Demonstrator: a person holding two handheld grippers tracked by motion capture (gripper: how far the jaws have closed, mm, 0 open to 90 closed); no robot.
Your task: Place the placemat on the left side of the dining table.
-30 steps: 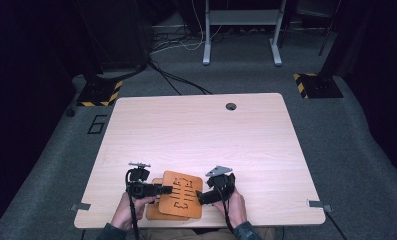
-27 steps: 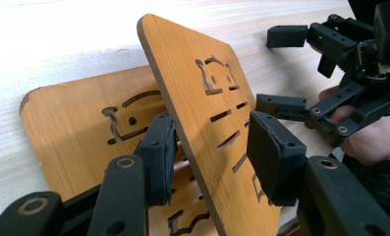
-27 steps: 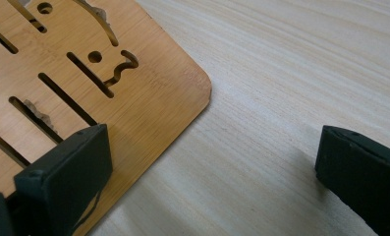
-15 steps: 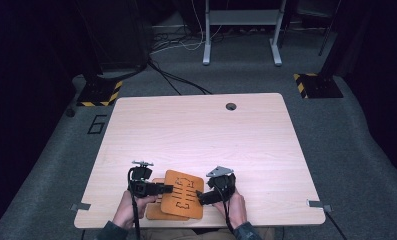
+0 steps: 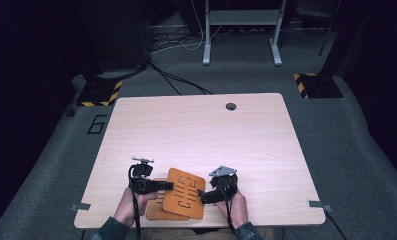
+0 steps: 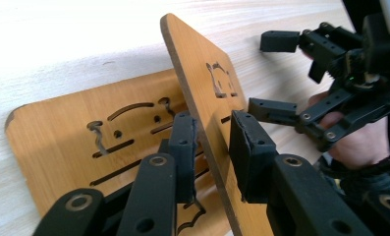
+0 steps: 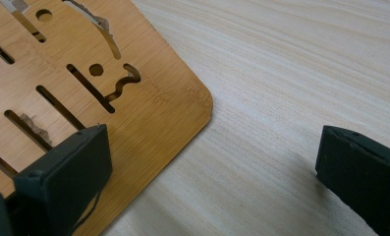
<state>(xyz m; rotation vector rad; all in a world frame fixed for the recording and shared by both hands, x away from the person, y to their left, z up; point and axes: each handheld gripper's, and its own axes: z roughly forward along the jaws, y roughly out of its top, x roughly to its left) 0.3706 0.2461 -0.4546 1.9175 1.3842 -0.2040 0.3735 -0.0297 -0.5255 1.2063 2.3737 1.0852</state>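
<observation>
Two orange-brown wooden boards with cut-out slots lie near the table's front edge. The lower board [image 5: 155, 211] [image 6: 60, 132] is flat, and the upper board [image 5: 185, 192] [image 6: 202, 59] leans tilted across it. My left gripper [image 5: 170, 185] [image 6: 212, 142] straddles the upper board's left edge. Its jaws have just been closing: one pad meets the board's face, and a sliver of gap remains at the other. My right gripper [image 5: 202, 194] [image 7: 212, 167] [image 6: 276, 73] stands open at the board's right side. One jaw is over a rounded board corner [image 7: 148, 98], the other over bare table.
The light wooden table [image 5: 211, 135] stretches away beyond the boards, with a cable hole [image 5: 231, 106] near its far edge. Both hands come in at the front edge. Past the table is dark floor with cables and a metal stand [image 5: 241, 30].
The left gripper has edged right onto the upper board's edge. The right hand has kept still.
</observation>
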